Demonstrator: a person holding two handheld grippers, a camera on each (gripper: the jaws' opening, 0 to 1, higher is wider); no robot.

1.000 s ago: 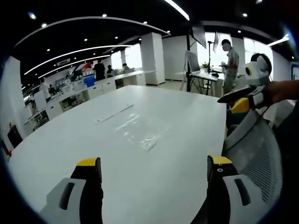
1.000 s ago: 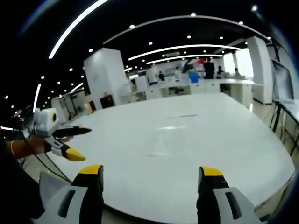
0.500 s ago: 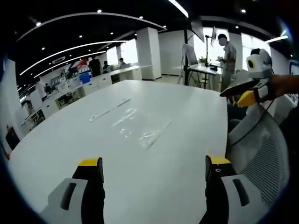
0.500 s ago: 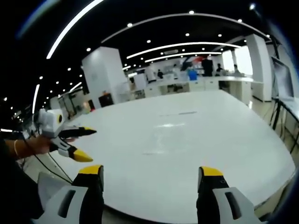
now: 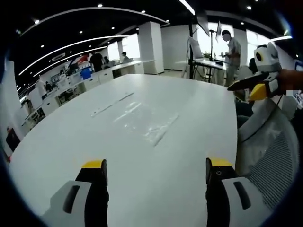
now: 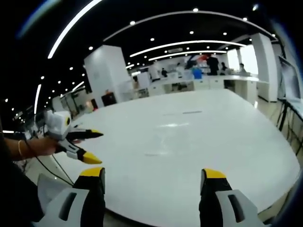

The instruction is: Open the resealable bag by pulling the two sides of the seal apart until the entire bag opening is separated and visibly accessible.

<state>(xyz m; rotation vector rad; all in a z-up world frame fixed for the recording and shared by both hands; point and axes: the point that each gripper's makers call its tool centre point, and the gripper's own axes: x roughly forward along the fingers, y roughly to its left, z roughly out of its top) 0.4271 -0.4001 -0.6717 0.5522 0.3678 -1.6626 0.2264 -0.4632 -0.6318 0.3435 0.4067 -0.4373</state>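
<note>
A: Status check. Where is the resealable bag [image 5: 149, 125]?

B: Lying flat on the white table [image 5: 71, 142], clear film, hard to read. In the left gripper view it sits at about 12 o'clock from the left gripper [image 5: 154, 168], well apart from the jaws. In the right gripper view it is only a faint sheen [image 6: 163, 137] near the table's middle, at about 12 o'clock from the right gripper [image 6: 151, 177].

A: Gripper states?

B: Left gripper: jaws spread wide, nothing between them. Right gripper: the same, wide and empty. Each shows in the other's view too: the right one [image 5: 253, 87] at 2 o'clock, held over the table's edge, the left one [image 6: 87, 146] at 9 o'clock, with the person's hand [image 6: 40, 146] behind it.

A: Progress on the task?

B: Judged as not started. Neither gripper touches the bag; whether the seal is shut I cannot tell, too small. Everything is left: reach, pinch each side of the seal, pull apart along the full opening.

A: Change against the earlier frames?

B: The bag looks a little larger and more central in the left gripper view, so that camera has likely moved closer. In the right gripper view the left gripper has come further in toward the table. The jaws' spread is unchanged.
</note>
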